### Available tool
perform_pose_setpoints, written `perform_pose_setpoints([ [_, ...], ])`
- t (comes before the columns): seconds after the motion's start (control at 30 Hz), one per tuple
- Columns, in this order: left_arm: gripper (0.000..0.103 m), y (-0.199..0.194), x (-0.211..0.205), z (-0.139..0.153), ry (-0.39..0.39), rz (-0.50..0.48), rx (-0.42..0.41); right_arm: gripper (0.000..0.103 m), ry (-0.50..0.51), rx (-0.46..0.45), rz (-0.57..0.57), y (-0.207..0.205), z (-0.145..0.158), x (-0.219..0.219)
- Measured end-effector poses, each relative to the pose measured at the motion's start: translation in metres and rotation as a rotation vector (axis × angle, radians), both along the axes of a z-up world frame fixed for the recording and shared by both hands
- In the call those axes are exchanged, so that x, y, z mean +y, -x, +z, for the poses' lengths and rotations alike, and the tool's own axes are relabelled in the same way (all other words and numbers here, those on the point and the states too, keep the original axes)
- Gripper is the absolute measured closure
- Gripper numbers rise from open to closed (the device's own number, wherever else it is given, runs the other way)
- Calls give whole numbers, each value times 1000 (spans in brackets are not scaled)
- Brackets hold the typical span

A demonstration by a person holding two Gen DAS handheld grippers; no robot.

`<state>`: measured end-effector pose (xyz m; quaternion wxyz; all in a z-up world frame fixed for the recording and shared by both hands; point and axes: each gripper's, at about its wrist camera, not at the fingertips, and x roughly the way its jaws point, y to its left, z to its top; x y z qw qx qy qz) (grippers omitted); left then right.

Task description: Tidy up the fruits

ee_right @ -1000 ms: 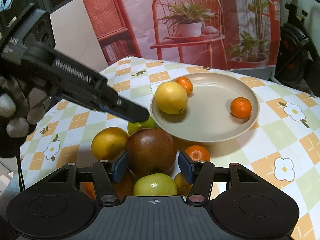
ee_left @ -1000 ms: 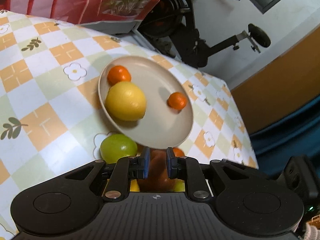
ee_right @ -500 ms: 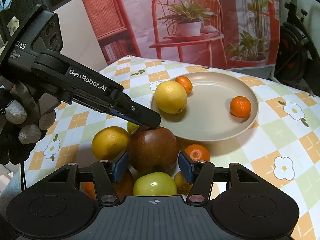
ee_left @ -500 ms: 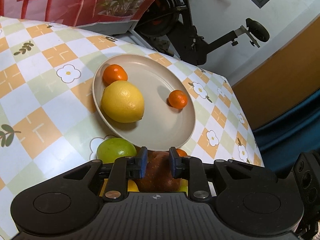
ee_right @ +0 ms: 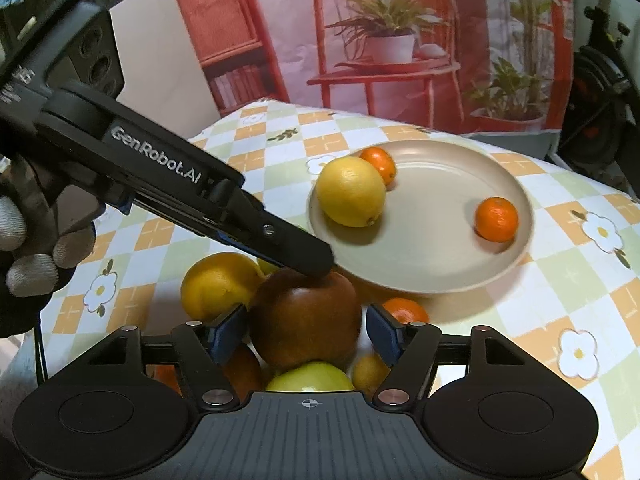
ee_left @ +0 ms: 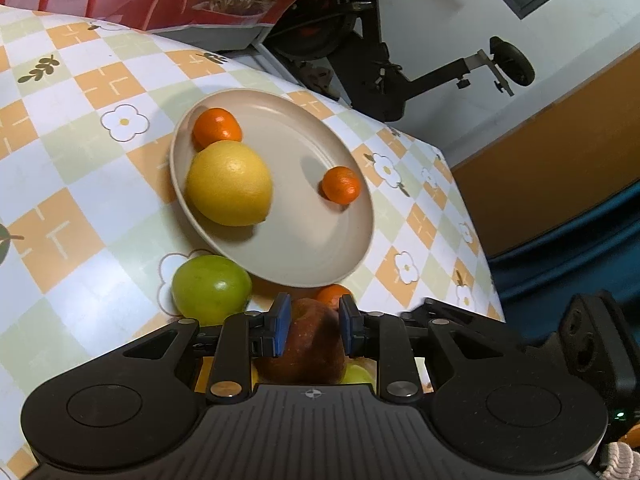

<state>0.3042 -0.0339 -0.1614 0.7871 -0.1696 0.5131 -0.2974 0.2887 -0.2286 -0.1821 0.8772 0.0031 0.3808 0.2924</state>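
Note:
A dark red apple [ee_right: 304, 316] sits on top of a pile of fruit in front of the beige plate [ee_right: 432, 220]. My right gripper [ee_right: 304, 332] has the apple between its jaws, which are opening; the right pad stands clear of the skin. My left gripper [ee_right: 308, 264] reaches in from the left. Its tips rest on the apple's crown [ee_left: 312, 344] with the jaws only narrowly apart [ee_left: 314, 324]. On the plate [ee_left: 304, 216] lie a lemon [ee_right: 350, 192] and two mandarins [ee_right: 378, 164] [ee_right: 496, 220].
The pile holds an orange [ee_right: 218, 284], a green apple [ee_right: 310, 376] under the red one and a small mandarin [ee_right: 404, 310]. Another green apple [ee_left: 210, 290] lies against the plate's near rim. A gloved hand [ee_right: 24, 248] holds the left gripper. An exercise bike [ee_left: 380, 52] stands beyond the table.
The left gripper's tip came down from the left onto the apple's top, its jaws parting slightly. The right jaws have spread and the right pad has left the apple.

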Motion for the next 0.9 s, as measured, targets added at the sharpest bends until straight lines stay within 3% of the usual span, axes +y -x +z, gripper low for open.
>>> perform_pose_setpoints([
  [0.17, 77, 3, -4, 0, -5, -17, -6, 42, 44, 22, 24, -8, -4, 12],
  [0.4, 77, 0, 7, -2, 51, 23, 19, 42, -29, 25, 1, 1, -9, -8],
  [0.63, 77, 0, 11, -8, 20, 29, 36, 42, -111, 34, -20, 8, -14, -31],
  [0.9, 77, 6, 1, -13, 1, -9, 44, 42, -105, 23, -38, 16, -11, -36],
])
